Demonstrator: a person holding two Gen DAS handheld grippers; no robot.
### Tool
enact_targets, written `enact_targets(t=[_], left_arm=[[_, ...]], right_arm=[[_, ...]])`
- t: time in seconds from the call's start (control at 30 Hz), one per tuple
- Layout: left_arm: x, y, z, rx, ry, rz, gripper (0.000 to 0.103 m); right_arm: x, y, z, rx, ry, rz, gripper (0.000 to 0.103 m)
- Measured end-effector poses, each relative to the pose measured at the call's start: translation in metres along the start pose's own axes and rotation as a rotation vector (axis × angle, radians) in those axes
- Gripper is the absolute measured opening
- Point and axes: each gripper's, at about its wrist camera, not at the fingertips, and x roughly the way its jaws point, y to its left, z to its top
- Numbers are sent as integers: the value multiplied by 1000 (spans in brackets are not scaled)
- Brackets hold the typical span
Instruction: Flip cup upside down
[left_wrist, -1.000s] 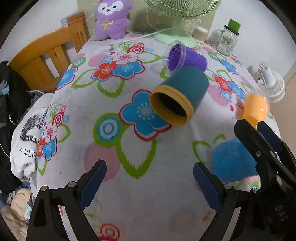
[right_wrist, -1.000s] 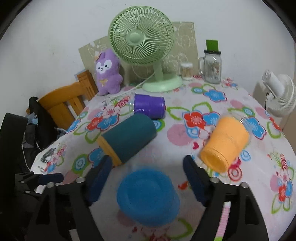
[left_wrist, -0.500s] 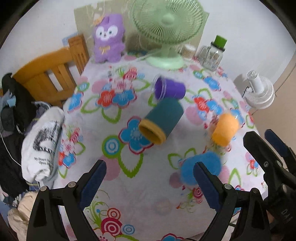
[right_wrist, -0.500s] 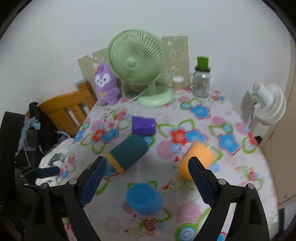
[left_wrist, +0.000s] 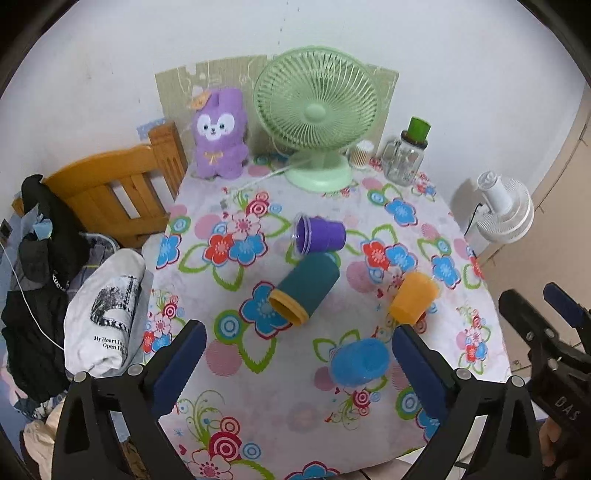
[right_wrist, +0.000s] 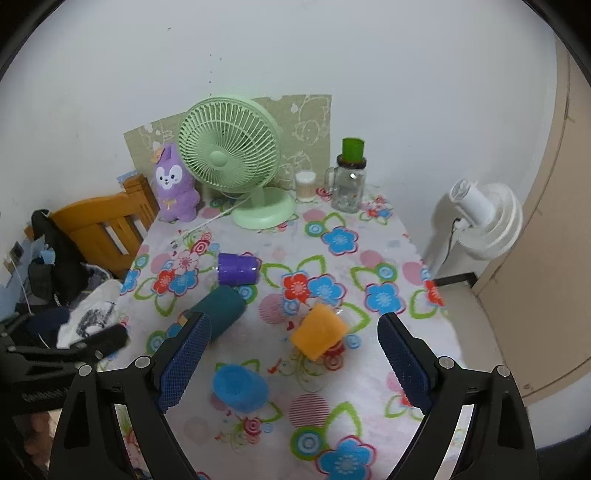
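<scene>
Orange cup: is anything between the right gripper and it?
Nothing visible. The orange cup lies on its side ahead of the open right gripper. The blue cup sits nearer and to the left, the teal cup further left.

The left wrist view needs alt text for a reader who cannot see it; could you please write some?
Four cups sit on a floral tablecloth: a blue cup upside down, and teal, purple and orange cups on their sides. The open left claw frames them from above; a green fan and plush toy stand behind.
</scene>
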Motion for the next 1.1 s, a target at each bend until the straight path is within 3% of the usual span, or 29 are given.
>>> enact_targets(t=[0.27,1.1], left_arm=[[-17,-7,-3,16,-26,49,103],[-23,-26,-2,34,-58,27,103]], right_arm=[[-19,-8,1,-23,-8,-56,93],[-27,-15,2,-19,-27,-63,94]])
